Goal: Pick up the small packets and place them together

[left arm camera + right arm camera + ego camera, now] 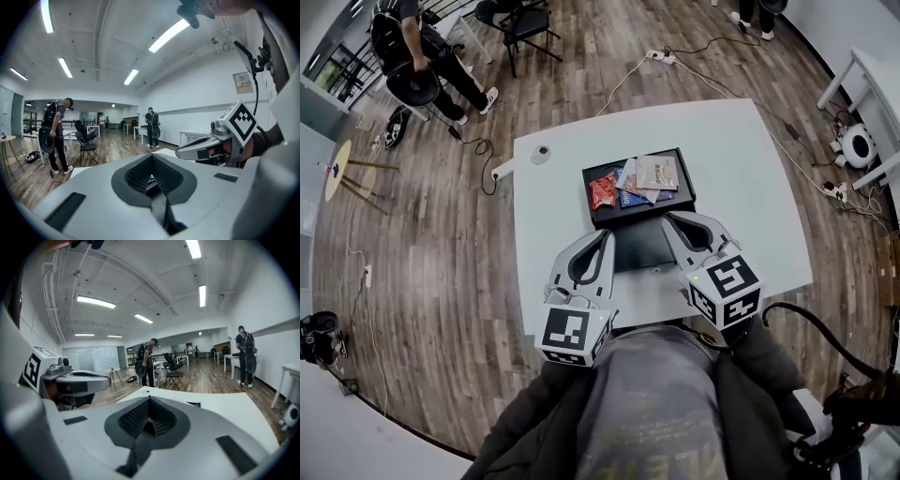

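Black tray on the white table holds all the small packets in one pile, so the job looks nearly done. Left claw and right claw are both pressed together, empty, waiting just beside the tray.

Blue packet half-hidden under silver packet — print unreadable.

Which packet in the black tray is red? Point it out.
The leftmost packet, at the tray's left end; the blue packet and grey packet lie right of it.
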The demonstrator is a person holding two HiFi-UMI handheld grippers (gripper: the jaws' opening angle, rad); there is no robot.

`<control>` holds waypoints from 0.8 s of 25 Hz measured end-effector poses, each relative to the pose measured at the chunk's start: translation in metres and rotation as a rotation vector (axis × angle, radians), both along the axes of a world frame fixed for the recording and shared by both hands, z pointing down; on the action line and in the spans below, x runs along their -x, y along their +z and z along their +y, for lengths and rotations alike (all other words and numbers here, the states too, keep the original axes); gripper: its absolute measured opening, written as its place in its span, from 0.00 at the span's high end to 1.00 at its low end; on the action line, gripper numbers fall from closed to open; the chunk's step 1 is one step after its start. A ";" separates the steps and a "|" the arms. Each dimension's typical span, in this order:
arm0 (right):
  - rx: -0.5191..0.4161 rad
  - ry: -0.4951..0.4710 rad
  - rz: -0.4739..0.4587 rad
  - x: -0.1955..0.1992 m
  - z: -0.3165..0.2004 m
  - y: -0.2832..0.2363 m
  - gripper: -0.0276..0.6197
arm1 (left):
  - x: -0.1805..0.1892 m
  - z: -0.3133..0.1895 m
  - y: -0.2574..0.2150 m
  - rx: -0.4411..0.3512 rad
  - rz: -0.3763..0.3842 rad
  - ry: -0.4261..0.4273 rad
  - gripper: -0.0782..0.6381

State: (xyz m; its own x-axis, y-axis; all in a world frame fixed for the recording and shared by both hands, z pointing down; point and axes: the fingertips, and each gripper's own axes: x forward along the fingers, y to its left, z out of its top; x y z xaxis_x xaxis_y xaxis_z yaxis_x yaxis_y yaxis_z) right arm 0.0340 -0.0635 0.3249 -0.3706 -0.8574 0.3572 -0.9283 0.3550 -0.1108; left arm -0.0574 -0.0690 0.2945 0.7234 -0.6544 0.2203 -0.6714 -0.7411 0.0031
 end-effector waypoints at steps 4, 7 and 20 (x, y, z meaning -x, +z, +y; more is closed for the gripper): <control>0.004 0.021 0.013 0.000 0.000 -0.001 0.95 | -0.001 -0.002 -0.001 -0.003 0.009 0.027 0.89; 0.004 0.033 0.021 -0.003 -0.001 -0.004 0.95 | -0.005 -0.002 -0.004 -0.006 0.016 0.046 0.89; 0.011 0.021 0.026 -0.001 -0.001 -0.001 0.95 | -0.008 0.001 -0.002 0.000 0.019 0.070 0.89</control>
